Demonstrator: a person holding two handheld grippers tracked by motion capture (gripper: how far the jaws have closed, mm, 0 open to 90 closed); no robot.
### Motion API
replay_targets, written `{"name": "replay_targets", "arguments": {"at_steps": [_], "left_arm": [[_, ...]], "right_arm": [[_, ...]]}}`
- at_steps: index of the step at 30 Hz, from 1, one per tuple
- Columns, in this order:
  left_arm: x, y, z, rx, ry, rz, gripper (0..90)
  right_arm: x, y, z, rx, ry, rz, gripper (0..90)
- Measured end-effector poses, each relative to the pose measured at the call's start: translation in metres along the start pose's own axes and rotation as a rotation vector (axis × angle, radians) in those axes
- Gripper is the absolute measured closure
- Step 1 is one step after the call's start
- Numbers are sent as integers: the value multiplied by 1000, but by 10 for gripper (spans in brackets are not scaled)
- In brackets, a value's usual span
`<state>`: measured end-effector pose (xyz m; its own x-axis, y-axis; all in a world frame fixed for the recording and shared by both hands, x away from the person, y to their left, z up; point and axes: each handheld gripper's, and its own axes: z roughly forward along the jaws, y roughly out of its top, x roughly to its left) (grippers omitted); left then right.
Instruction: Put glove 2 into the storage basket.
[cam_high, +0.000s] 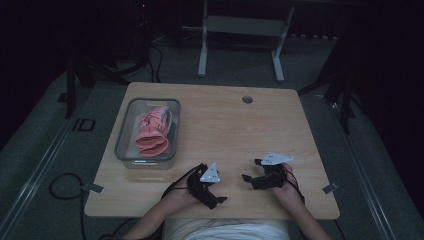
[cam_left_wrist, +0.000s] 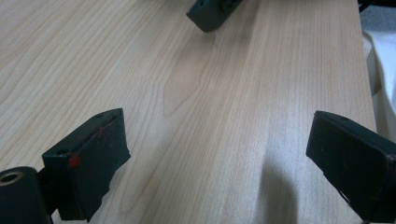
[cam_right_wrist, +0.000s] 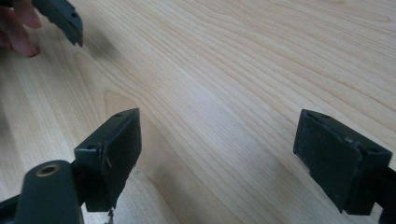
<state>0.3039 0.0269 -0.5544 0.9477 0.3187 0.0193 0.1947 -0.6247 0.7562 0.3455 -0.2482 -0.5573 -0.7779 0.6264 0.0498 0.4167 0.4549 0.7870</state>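
- Tongs on both sides stand with jaws wide apart and nothing between them: the left tongs (cam_high: 216, 196) and right tongs (cam_high: 250, 176) rest low over the near edge of the light wood-grain bench (cam_high: 225, 125), pointing toward each other.
- Risk: the two tongs sit near one another; a careless swing could knock them together.
- Risk: trailing cables could drag across the bench edge during a reach.
- Risk: the reach to the far left is long; a jaw catching the wall of the clear rectangular plastic tub (cam_high: 123, 132) could shove or tip it.
- Pink fabric gloves (cam_high: 151, 132) lie bunched inside that tub, well apart from both tongs; soft and crumpled, likely to snag or come up partly gripped.
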Motion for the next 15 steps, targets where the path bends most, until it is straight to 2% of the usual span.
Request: {"name": "replay_targets", "arguments": {"at_steps": [7, 10, 15], "left_arm": [[0, 0, -1, -7, -3, 1, 49], [0, -1, -1, 5, 6, 11, 49], [1, -1, -2, -7, 0, -1, 49]], "right_arm": [[-1, 0, 0, -4, -4, 4, 152], [-1, 0, -1, -3, -5, 6, 152], [-1, 0, 0, -3, -6, 2, 152]]}}
